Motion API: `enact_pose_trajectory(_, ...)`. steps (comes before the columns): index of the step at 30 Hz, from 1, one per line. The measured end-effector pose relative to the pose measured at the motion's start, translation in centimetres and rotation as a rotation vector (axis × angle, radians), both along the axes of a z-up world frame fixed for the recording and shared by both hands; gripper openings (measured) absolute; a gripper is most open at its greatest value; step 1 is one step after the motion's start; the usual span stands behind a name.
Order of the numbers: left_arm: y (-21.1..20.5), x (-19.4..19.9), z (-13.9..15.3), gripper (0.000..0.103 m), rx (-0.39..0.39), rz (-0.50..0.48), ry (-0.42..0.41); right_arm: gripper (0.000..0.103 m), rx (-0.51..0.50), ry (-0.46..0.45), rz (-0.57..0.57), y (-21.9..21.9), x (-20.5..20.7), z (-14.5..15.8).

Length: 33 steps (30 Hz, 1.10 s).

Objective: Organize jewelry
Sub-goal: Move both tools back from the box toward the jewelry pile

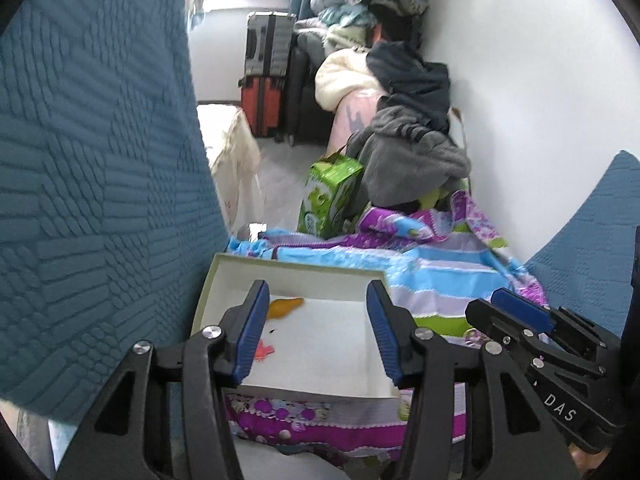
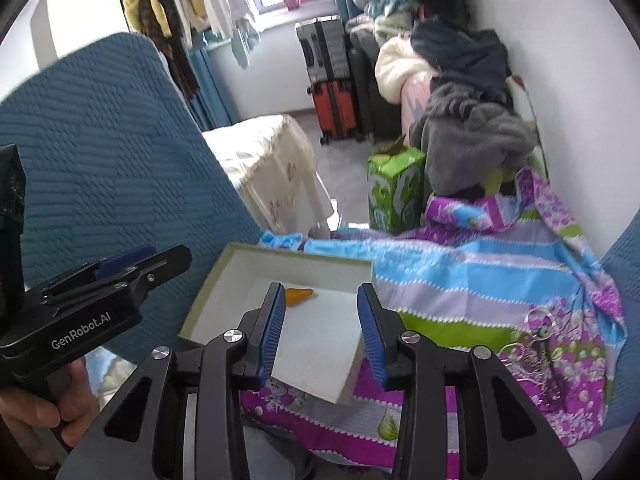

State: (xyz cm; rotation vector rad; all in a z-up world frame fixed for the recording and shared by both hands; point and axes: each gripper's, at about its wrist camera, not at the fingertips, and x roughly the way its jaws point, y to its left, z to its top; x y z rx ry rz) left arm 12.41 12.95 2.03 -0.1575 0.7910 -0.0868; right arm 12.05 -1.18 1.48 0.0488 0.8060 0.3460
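A shallow white box (image 1: 224, 280) (image 2: 208, 292) lies on a striped purple, blue and green cloth (image 1: 440, 276) (image 2: 500, 276). An orange piece (image 1: 285, 305) (image 2: 300, 295) and a small pink piece (image 1: 264, 350) lie inside it. A tangle of silver jewelry (image 2: 538, 340) lies on the cloth to the right; a bit of it shows in the left wrist view (image 1: 474, 336). My left gripper (image 1: 316, 328) is open and empty over the box. My right gripper (image 2: 322, 328) is open and empty over the box's near right part.
A teal quilted cushion (image 1: 100, 160) (image 2: 120, 160) stands at the left, another (image 1: 592, 248) at the right. Beyond are a green carton (image 1: 332, 196) (image 2: 394, 188), a pile of clothes (image 1: 416, 152) (image 2: 472, 140), suitcases (image 1: 266, 80) (image 2: 332, 80) and a white wall.
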Motion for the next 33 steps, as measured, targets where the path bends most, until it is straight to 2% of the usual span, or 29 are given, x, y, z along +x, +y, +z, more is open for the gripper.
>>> enact_pose_trajectory(6, -2.5, -2.0, 2.6, 0.051, -0.006, -0.03, -0.047, 0.035, 0.002, -0.06, -0.027, -2.8, -2.3, 3.1)
enact_pose_trajectory(13, -6.2, -3.6, 4.0, 0.051, -0.012, -0.101, -0.084, 0.035, -0.001, -0.123, -0.086, -6.6, -5.0, 5.4)
enact_pose_trajectory(22, -11.3, -5.1, 4.7, 0.051, -0.027, -0.189, -0.111, 0.035, -0.012, -0.143, -0.163, -11.8, -8.0, 5.8)
enact_pose_trajectory(33, -16.8, -6.2, 4.2, 0.051, -0.039, -0.263, -0.096, 0.035, -0.021, -0.147, -0.251, -18.3, -10.2, 5.5)
